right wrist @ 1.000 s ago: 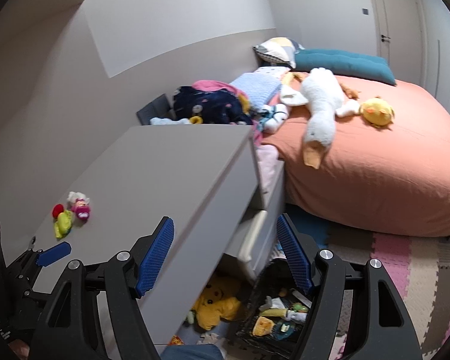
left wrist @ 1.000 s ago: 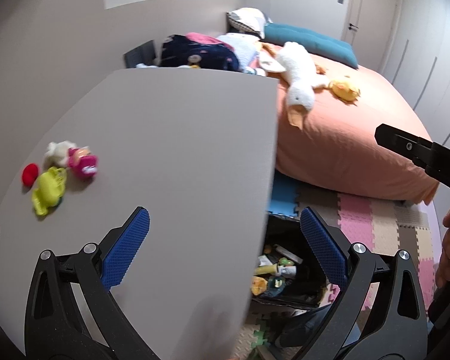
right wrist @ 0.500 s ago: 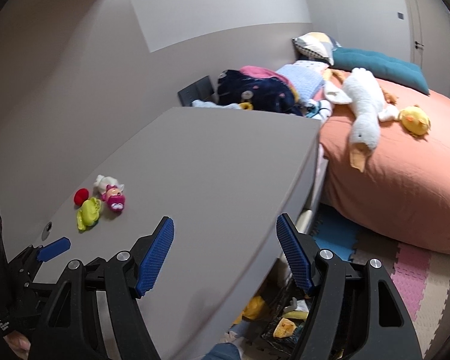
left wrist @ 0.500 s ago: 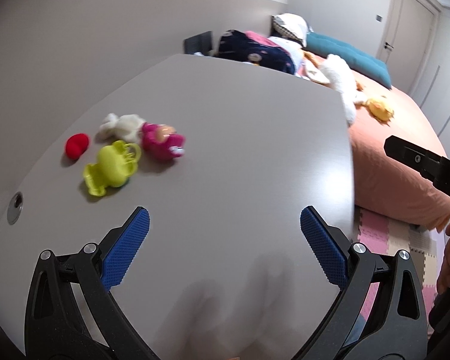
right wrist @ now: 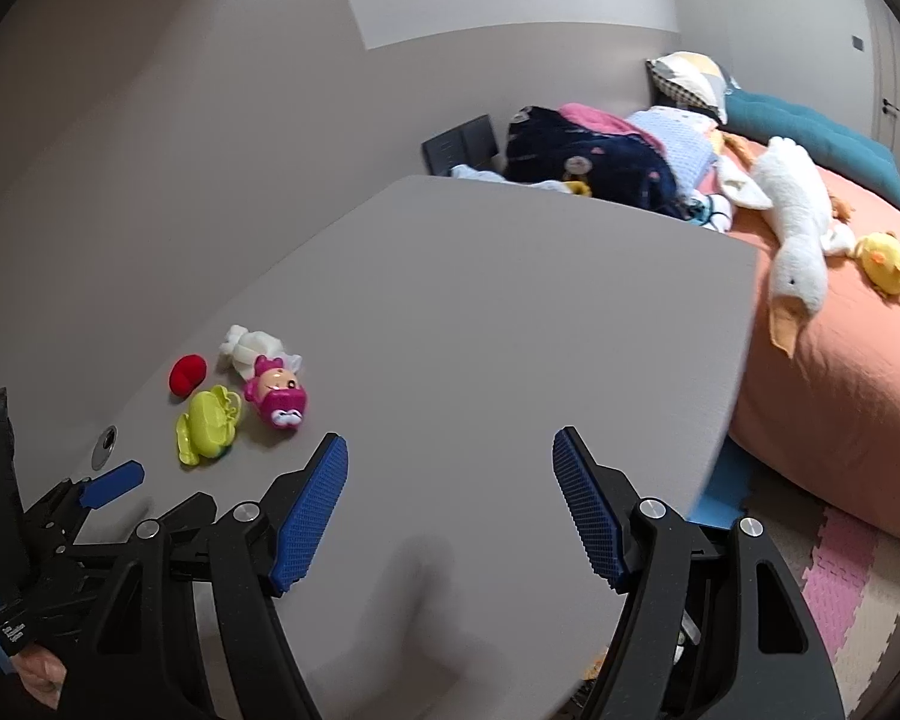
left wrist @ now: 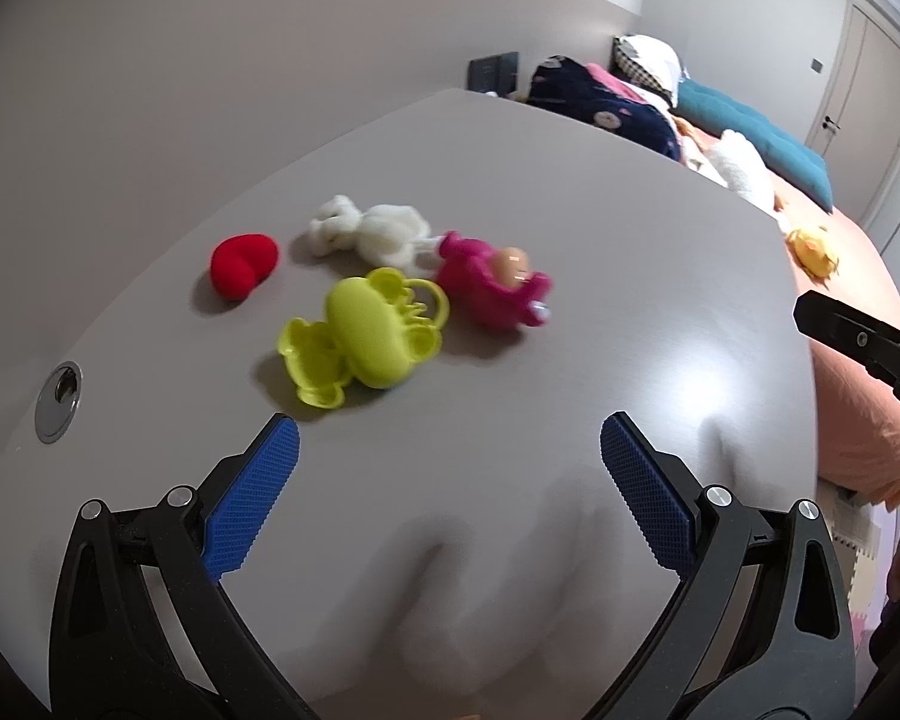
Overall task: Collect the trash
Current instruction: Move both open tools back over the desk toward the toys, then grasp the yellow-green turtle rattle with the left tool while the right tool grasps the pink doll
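Both grippers, left gripper (left wrist: 450,462) and right gripper (right wrist: 450,480), are hovering wide open, empty, above the grey desk (left wrist: 570,228). Yellow-green toy (left wrist: 363,342) is lying ahead-left; crowding pink doll (left wrist: 492,282) risks a double grab.

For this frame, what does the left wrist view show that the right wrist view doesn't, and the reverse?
Only the left wrist view: a close look at the toys, and the door behind the bed.

Only the right wrist view: the whole white goose on the bed, the foam floor mat, and the left gripper seen from the side.

Both: the grey table with the red toy, white plush, yellow-green toy and pink doll, the yellow chick, the orange bed; both grippers open and empty.
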Tool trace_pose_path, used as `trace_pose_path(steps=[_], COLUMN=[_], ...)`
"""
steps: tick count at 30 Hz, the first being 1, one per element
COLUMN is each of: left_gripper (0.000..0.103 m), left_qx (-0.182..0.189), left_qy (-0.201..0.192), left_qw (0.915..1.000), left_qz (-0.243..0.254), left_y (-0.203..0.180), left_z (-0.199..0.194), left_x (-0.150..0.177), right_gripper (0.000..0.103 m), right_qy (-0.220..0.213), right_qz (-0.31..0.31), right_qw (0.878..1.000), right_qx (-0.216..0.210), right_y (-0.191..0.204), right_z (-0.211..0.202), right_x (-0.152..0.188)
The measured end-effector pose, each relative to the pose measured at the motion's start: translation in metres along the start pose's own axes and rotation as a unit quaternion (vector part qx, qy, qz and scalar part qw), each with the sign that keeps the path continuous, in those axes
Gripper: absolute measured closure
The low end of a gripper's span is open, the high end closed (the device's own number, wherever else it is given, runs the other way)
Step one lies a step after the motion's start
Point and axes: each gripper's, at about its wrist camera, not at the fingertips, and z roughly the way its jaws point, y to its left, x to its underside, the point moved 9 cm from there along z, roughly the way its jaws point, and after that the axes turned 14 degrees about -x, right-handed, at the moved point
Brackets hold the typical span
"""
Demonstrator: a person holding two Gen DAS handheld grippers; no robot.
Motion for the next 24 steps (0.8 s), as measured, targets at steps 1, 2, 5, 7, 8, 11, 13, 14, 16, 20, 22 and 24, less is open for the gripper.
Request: trace_pose_path(steps=[1, 2, 5, 7, 8, 11, 13, 14, 16, 20, 22, 24], left_gripper=[0.006, 0.006, 0.006, 0.006, 0.006, 0.006, 0.006, 0.006, 0.006, 0.006, 0.01, 0.02], left_qx=[-0.001, -0.002, -0.003, -0.004, -0.004, -0.003, -0.002, -0.001, 0.001, 0.002, -0.005, -0.009], left_qy=[0.002, 0.003, 0.009, 0.011, 0.011, 0.013, 0.017, 0.018, 0.017, 0.014, 0.014, 0.02], left_qw=[1.0, 1.0, 0.9999, 0.9999, 0.9999, 0.9999, 0.9998, 0.9998, 0.9998, 0.9997, 0.9995, 0.9993], left_qz=[-0.002, -0.004, -0.007, -0.006, -0.005, 0.002, 0.005, 0.008, 0.011, 0.021, 0.028, 0.031], left_y=[0.003, 0.005, 0.012, 0.014, 0.015, 0.017, 0.018, 0.018, 0.019, 0.019, 0.019, 0.019], left_z=[0.004, 0.007, 0.019, 0.026, 0.029, 0.04, 0.047, 0.052, 0.056, 0.061, 0.065, 0.07], left_x=[-0.001, -0.002, -0.006, -0.009, -0.01, -0.012, -0.013, -0.014, -0.016, -0.018, -0.017, -0.017], right_gripper=[0.031, 0.031, 0.031, 0.031, 0.031, 0.031, 0.031, 0.031, 0.031, 0.031, 0.031, 0.031], right_qy=[0.003, 0.006, 0.015, 0.021, 0.023, 0.032, 0.038, 0.042, 0.051, 0.065, 0.074, 0.081], right_qz=[-0.002, -0.004, -0.009, -0.01, -0.011, -0.013, -0.014, -0.014, -0.015, -0.01, -0.007, -0.004], right_qw=[1.0, 1.0, 1.0, 1.0, 1.0, 0.999, 0.999, 0.998, 0.997, 0.996, 0.995, 0.994], right_qx=[-0.002, -0.003, -0.008, -0.013, -0.016, -0.029, -0.036, -0.04, -0.047, -0.062, -0.071, -0.079], right_y=[0.003, 0.006, 0.013, 0.018, 0.021, 0.03, 0.035, 0.038, 0.044, 0.052, 0.057, 0.061], right_z=[0.005, 0.011, 0.026, 0.037, 0.042, 0.058, 0.069, 0.075, 0.086, 0.107, 0.118, 0.127], right_x=[-0.001, -0.003, -0.005, -0.008, -0.009, -0.014, -0.016, -0.016, -0.017, -0.019, -0.019, -0.019])
